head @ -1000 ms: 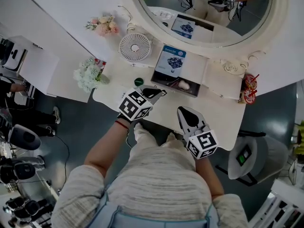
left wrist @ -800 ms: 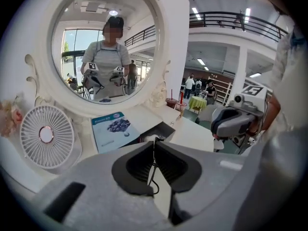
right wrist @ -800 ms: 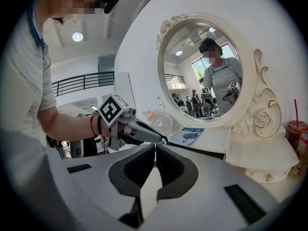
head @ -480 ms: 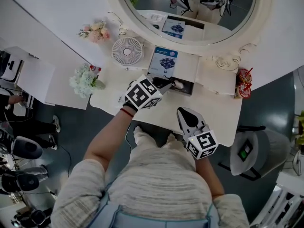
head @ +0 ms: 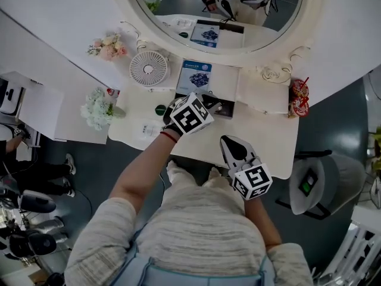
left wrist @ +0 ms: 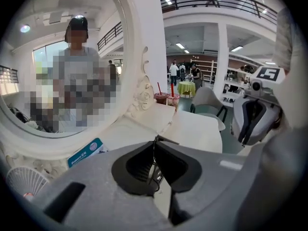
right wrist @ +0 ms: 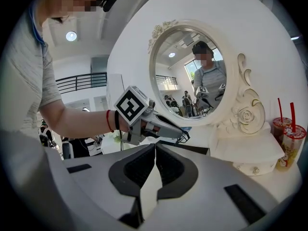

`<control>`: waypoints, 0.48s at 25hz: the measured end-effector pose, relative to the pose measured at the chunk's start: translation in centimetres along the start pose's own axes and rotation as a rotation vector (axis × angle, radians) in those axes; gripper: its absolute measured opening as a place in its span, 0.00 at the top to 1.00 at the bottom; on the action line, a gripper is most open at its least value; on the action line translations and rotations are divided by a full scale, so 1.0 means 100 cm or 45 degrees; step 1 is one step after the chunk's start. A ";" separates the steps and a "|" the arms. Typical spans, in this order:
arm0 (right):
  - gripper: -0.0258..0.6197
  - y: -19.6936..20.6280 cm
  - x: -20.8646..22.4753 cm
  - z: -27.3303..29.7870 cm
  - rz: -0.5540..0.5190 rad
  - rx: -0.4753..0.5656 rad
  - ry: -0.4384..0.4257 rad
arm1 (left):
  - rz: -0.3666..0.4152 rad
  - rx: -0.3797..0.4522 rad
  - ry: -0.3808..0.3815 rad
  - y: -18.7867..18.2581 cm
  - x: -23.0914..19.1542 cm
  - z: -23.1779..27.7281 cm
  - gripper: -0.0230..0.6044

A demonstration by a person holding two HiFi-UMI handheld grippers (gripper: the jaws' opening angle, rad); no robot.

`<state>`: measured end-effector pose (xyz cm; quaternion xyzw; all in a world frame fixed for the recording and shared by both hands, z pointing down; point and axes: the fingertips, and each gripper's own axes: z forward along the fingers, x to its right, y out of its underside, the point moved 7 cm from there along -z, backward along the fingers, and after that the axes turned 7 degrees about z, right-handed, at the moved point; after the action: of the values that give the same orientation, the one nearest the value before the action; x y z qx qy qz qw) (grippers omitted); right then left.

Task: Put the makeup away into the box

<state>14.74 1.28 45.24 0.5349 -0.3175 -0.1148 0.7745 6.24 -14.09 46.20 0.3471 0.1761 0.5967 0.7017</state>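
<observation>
Makeup in hand looks to be a thin, dark, wiry piece (left wrist: 154, 166). It is pinched in the seam of the left claw (head: 215, 106), whose jaws are pressed together on it, and I cannot make out just what it is. It runs along the line of the jaws, so it points the way the claw points, forward and downward.

Below the claw's tip lies the open black box (head: 230, 109), its lid (head: 196, 76) standing up against the foot of the mirror (head: 238, 16) and its long side running along that foot. From the head view the tip appears to hang over the box's left half rather than beside it, so the drop seems to need only a lowering and a release.

One small green round pot (head: 159, 109) sits on the tabletop (head: 262, 136) just left of the box, nearer the left hand.

Over the tabletop's near edge, well apart from the box, the right claw (head: 228, 140) is shut and empty.
</observation>
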 end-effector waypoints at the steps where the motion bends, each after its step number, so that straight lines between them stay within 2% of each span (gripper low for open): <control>1: 0.94 0.000 0.001 -0.001 0.004 0.000 0.002 | 0.008 -0.007 -0.003 0.000 0.002 0.004 0.92; 8: 0.94 0.002 0.004 -0.005 0.012 0.006 0.008 | 0.096 -0.070 -0.030 -0.002 0.013 0.024 0.92; 12: 0.94 0.003 0.005 -0.007 0.015 0.007 0.012 | 0.188 -0.111 -0.043 -0.001 0.018 0.034 0.92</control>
<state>15.49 1.66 45.50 0.5357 -0.3175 -0.1067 0.7752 8.97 -13.32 48.78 0.3383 0.1118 0.6480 0.6732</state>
